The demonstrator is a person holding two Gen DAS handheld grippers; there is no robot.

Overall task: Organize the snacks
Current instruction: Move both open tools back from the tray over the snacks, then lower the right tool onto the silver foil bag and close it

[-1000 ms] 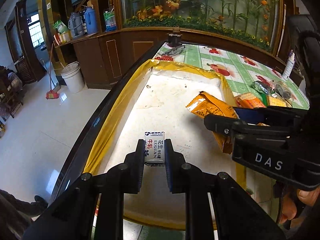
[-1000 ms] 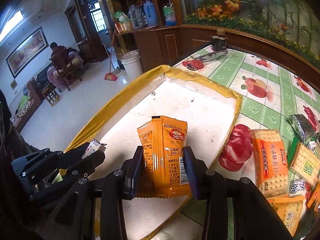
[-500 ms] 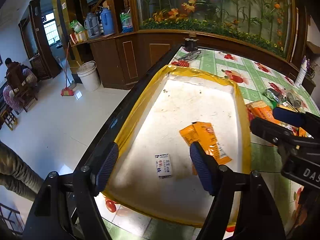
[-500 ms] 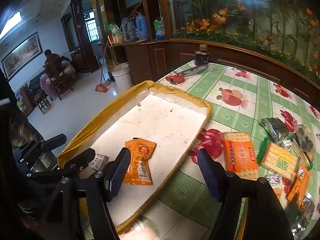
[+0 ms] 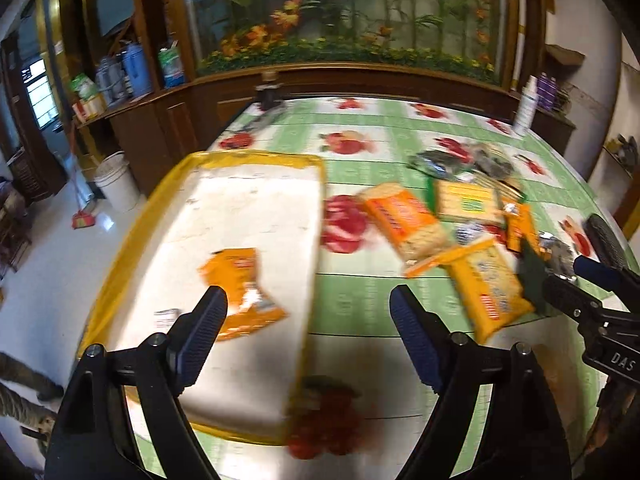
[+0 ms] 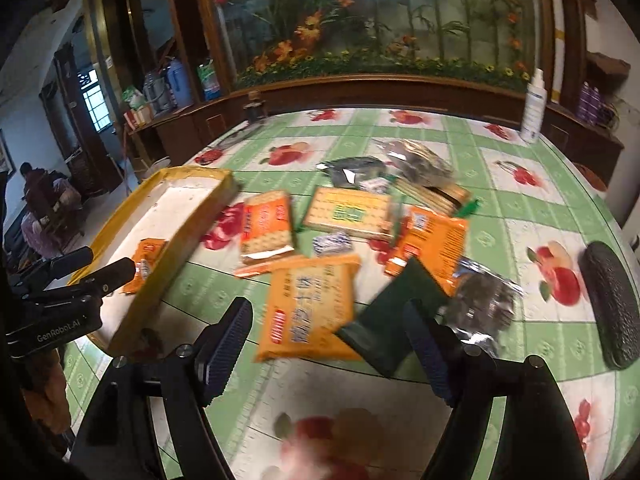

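- Now the left claw (image 5: 308,336) has its jaws opening, and nothing is between its blue pads; it hangs over the right rim of the shallow white tray with yellow taped edges (image 5: 312,240).
- Inside this tray the orange foil snack packet (image 5: 240,292) lies flat, just ahead and to the left of the left claw. Its long axis runs from far-left to near-right, and the barcode end points toward the claw.
- A small white candy packet (image 5: 166,317) lies beside it, nearer to the tray's left rim; it is too blurred to tell how it points.
- The right claw (image 6: 328,344) also has its jaws opening, with no pad pressing on anything.
- Between and just ahead of its pads, the yellow-orange cracker pack (image 6: 308,308) lies flat on the green fruit-print worktop (image 6: 520,216), its long axis going away from the claw, a little tilted.
- A dark green flat packet (image 6: 390,324) lies touching this pack, near the right pad.
- More snack packets lie in a heap farther back.
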